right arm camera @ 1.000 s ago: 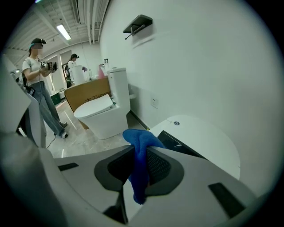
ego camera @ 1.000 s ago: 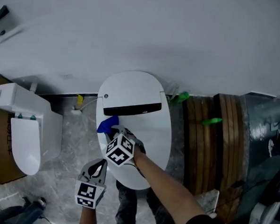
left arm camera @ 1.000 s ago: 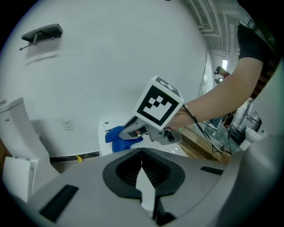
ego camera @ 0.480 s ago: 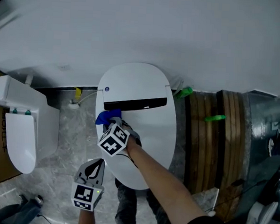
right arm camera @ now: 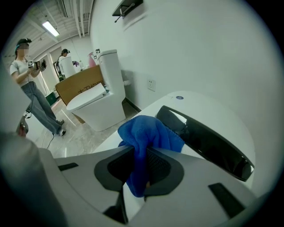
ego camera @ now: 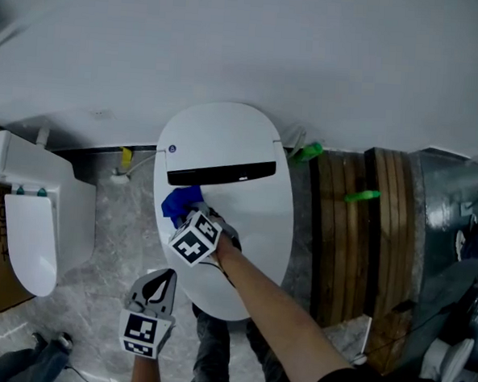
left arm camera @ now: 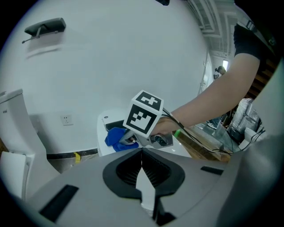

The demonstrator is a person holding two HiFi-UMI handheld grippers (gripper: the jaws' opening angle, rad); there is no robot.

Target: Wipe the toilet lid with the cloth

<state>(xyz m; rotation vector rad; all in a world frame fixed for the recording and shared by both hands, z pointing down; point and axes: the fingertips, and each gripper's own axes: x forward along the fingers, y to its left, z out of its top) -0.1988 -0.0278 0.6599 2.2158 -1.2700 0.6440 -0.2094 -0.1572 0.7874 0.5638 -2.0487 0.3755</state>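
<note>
The toilet lid [ego camera: 249, 219] is down and lies flat under me, its long white oval facing up, which gives me one broad surface to wipe. A dark strip [ego camera: 221, 175] crosses it near the wall end. A second toilet [ego camera: 27, 222] stands well off to the left on the floor and has no part in this.

My right claw [ego camera: 191, 215] points steeply down at the lid's left side, just short of the strip. It is clamped on the cloth [right arm camera: 148, 133], and the blue bunch sticks out past the tips, so fabric rather than plastic would meet the lid first.

My left claw [left arm camera: 142, 165] is pressed together with nothing in it. It hangs off the lid's near left edge, I judge to stay clear of the wiping path.
</note>
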